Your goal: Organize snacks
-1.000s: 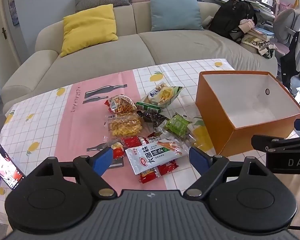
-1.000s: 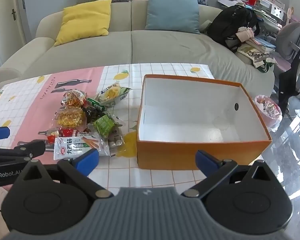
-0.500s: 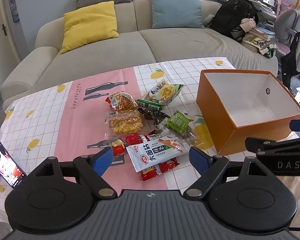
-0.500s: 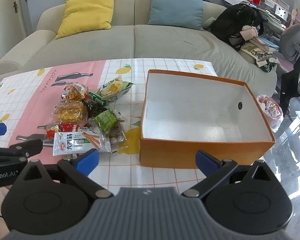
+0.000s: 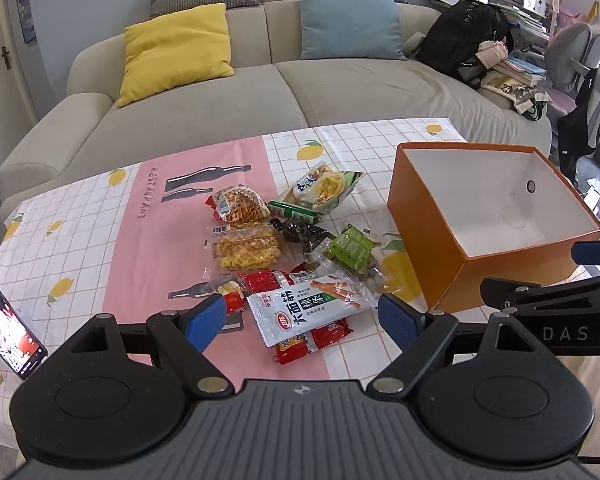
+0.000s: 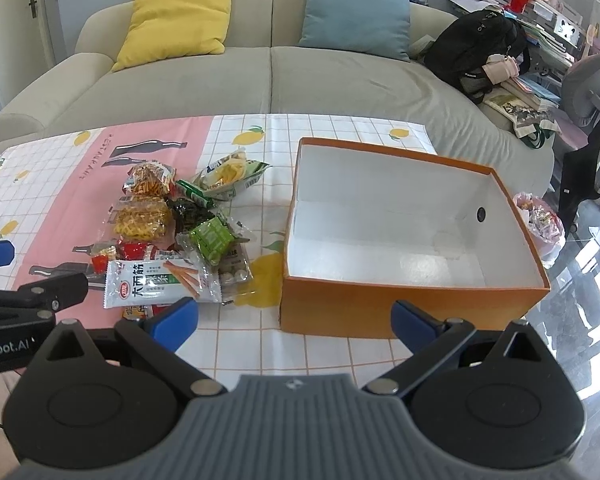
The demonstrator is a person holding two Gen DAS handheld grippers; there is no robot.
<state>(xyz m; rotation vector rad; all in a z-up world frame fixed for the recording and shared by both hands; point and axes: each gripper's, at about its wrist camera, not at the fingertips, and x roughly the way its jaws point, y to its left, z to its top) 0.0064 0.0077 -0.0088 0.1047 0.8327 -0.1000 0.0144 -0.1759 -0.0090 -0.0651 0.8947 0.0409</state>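
Currently both the left tongs and right tongs are spread wide, gripping nothing, touching nothing.

White packet up front carries big Chinese characters, 大面筋, with a red oval logo at its corner; the logo's letters are too small to read. On the pink strip of the tablecloth, "RESTAURANT" runs in grey beside the bottle drawings. The right gripper's arm shows "DAS" in the left view; the left gripper's arm reads "Robot.AI" in the right view.
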